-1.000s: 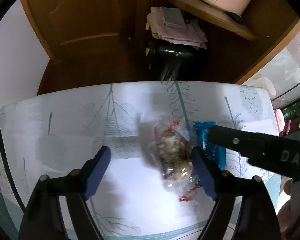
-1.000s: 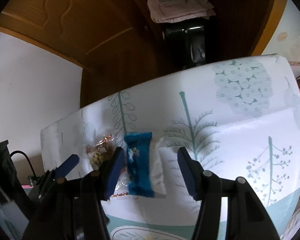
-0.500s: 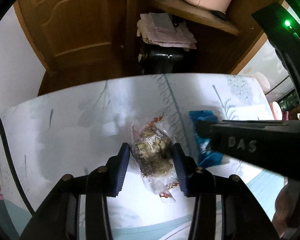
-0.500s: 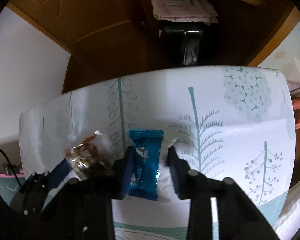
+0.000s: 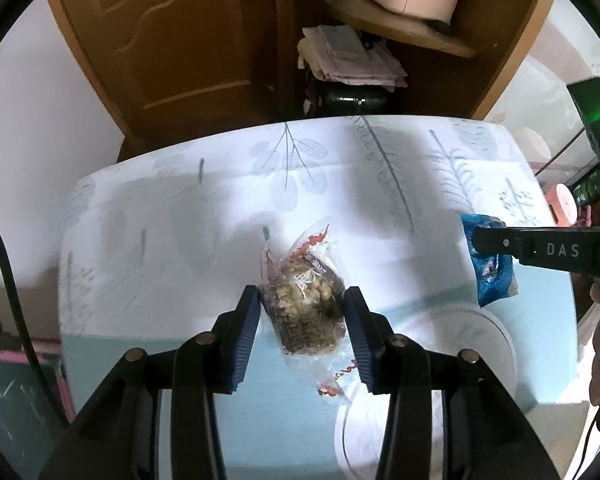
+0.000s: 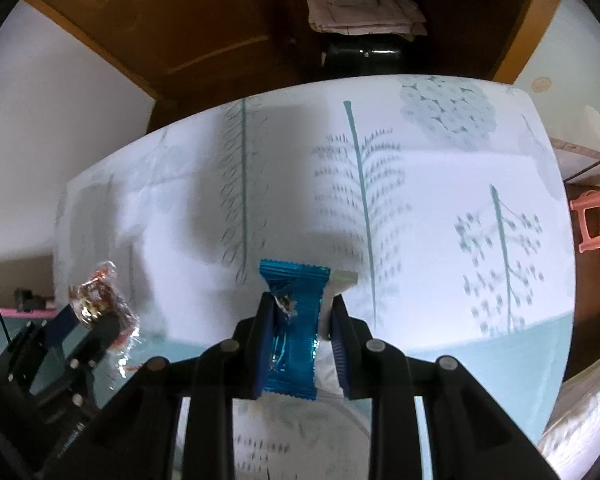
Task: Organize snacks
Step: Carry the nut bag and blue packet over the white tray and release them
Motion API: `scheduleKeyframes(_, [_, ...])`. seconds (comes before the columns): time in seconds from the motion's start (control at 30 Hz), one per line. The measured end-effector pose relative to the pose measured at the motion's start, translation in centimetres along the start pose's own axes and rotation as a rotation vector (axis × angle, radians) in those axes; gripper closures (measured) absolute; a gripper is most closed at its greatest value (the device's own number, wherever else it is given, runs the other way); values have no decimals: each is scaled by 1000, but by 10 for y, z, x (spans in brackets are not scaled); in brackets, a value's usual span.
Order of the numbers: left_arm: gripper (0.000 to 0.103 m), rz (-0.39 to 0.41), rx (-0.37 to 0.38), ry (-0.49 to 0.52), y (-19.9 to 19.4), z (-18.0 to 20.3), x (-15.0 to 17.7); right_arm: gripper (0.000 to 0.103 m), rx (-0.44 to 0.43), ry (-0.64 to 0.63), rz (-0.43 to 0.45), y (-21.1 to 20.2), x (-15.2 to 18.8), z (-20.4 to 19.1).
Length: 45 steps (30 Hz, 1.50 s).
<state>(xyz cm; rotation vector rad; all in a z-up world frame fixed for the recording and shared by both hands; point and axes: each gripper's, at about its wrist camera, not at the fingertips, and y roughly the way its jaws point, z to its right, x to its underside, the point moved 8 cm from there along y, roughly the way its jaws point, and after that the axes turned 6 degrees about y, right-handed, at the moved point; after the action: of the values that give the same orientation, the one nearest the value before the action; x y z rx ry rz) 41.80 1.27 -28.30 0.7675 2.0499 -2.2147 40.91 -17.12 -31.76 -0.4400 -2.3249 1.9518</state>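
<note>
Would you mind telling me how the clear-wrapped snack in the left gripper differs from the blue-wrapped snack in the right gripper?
The clear-wrapped snack shows its lumpy brown filling through see-through film with red-printed ends; the blue-wrapped snack is opaque, shiny blue foil. The clear one bulges round, while the blue one looks flat and rectangular. A white packet lies behind the blue one; nothing accompanies the clear one. Both are pinched between closed jaws, in the left gripper and right gripper.

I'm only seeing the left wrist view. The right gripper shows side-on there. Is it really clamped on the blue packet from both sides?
Observer: Yes. In the right wrist view the right gripper is shut on the blue packet, gripping it around its middle from both sides.
Operator: Is anything else caught in there?
Observer: A white packet sits behind the blue one and appears pinched along with it.
</note>
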Motion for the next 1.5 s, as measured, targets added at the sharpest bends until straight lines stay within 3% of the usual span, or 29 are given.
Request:
scheduleKeyframes(0.27, [61, 58, -37, 18, -74, 13, 29, 77, -76, -24, 58, -61, 47, -2])
scheduleKeyframes(0.5, [61, 81, -21, 9, -137, 40, 71, 77, -140, -85, 143, -123, 90, -3])
scheduleKeyframes(0.9, [61, 124, 21, -13, -202, 92, 134, 77, -240, -116, 267, -214, 171, 26])
scheduleKeyframes(1.17, [61, 129, 26, -15, -217, 119, 181, 77, -225, -152, 293, -231, 222, 48])
scheduleKeyframes(1.5, [61, 61, 34, 30, -195, 154, 223, 77, -169, -189, 201, -199, 291, 64])
